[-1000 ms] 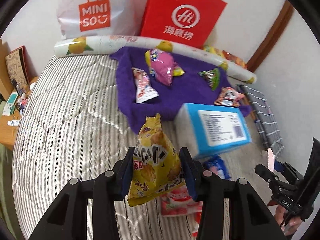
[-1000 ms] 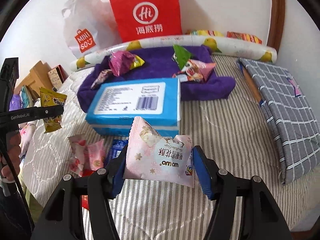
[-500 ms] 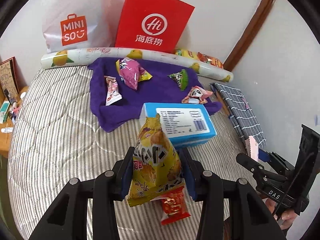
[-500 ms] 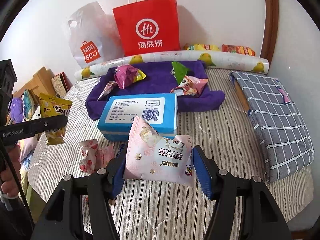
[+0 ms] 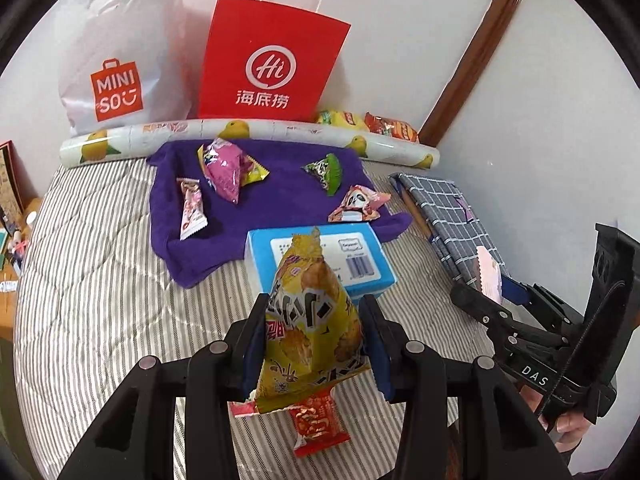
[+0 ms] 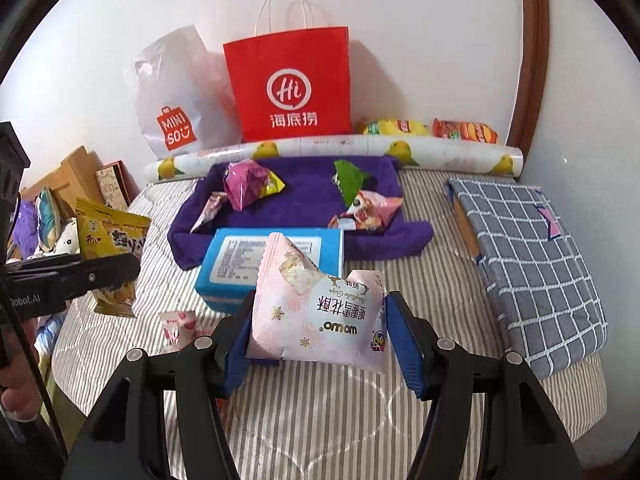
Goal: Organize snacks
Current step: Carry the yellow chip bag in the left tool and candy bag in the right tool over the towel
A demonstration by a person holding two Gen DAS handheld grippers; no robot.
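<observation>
My left gripper (image 5: pixel 314 344) is shut on a yellow snack packet (image 5: pixel 310 320), held above the striped bed; in the right wrist view the same yellow packet (image 6: pixel 110 240) hangs at the left edge. My right gripper (image 6: pixel 322 336) is shut on a pale pink snack packet (image 6: pixel 320 312); the left wrist view shows only that pink packet's edge (image 5: pixel 490 276). A purple towel (image 5: pixel 280 204) at the back carries several snacks: a magenta bag (image 5: pixel 226 172), a pink bar (image 5: pixel 190 208), a green packet (image 5: pixel 328 170) and a pink-orange packet (image 5: pixel 358 204). A red packet (image 5: pixel 318 422) lies below the left gripper.
A blue box (image 5: pixel 320 256) sits in front of the towel. A red paper bag (image 6: pixel 290 84) and a white Miniso bag (image 6: pixel 176 96) lean on the wall behind a fruit-print roll (image 6: pixel 332 148). A grey checked cloth (image 6: pixel 528 248) covers the bed's right side. Small pink-white packets (image 6: pixel 180 324) lie at left.
Both grippers have risen with their packets still held, so the bed and its snacks look smaller and farther. The left gripper's view has shifted, and the blue box now sits behind the yellow packet.
</observation>
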